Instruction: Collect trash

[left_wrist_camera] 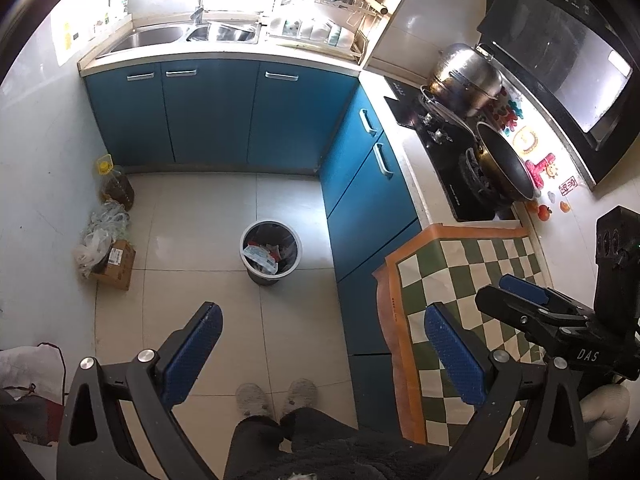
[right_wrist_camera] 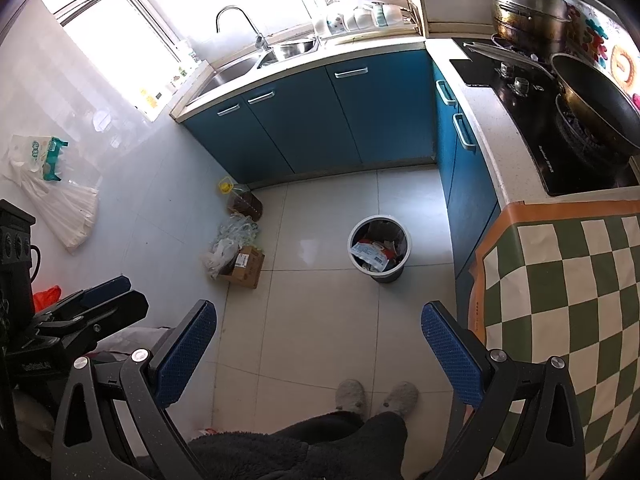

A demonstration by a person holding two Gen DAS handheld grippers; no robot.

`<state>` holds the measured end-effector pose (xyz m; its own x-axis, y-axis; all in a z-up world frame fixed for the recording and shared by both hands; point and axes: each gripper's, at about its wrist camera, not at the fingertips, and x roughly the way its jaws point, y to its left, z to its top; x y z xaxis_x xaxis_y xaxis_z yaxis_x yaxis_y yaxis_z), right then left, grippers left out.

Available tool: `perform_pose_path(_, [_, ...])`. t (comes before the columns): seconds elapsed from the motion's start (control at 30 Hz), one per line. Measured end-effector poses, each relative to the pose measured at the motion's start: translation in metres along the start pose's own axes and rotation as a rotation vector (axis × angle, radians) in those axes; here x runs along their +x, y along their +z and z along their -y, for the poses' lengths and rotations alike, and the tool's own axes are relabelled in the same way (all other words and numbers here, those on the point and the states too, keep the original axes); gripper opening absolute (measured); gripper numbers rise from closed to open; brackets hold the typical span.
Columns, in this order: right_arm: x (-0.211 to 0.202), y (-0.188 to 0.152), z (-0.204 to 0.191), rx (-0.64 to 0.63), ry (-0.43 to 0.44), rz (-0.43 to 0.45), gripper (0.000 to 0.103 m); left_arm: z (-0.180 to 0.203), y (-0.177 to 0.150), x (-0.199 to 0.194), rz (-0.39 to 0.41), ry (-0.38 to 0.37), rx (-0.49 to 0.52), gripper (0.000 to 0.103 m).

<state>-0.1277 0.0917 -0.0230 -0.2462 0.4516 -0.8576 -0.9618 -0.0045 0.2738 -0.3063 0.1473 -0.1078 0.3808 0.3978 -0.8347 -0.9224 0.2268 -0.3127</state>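
Both grippers, left [left_wrist_camera: 322,354] & right [right_wrist_camera: 319,350], hover w/ fingers spread wide, holding nothing. Round grey trash bin [left_wrist_camera: 270,251] sits well ahead of the fingers on the floor, already pretty full. Risk: reaching down could tip it, or crumpled plastic bags [right_wrist_camera: 230,242] ahead-left slip from the pads.

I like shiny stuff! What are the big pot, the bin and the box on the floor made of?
Pot: probably polished steel; it gleams with reflections.
Bin: likely plastic, with a smooth matte grey wall and pale rim.
Box: cardboard, dull brown with a printed label.
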Motion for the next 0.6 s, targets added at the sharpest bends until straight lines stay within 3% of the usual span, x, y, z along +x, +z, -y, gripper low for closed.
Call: perform_pose_path(0.6, [0.0011,-0.0004,0.0046,0.010,0.008,-0.003,0.103,0.0035,0.0026,0.0008,0.002,-0.004,-0.002,0.103])
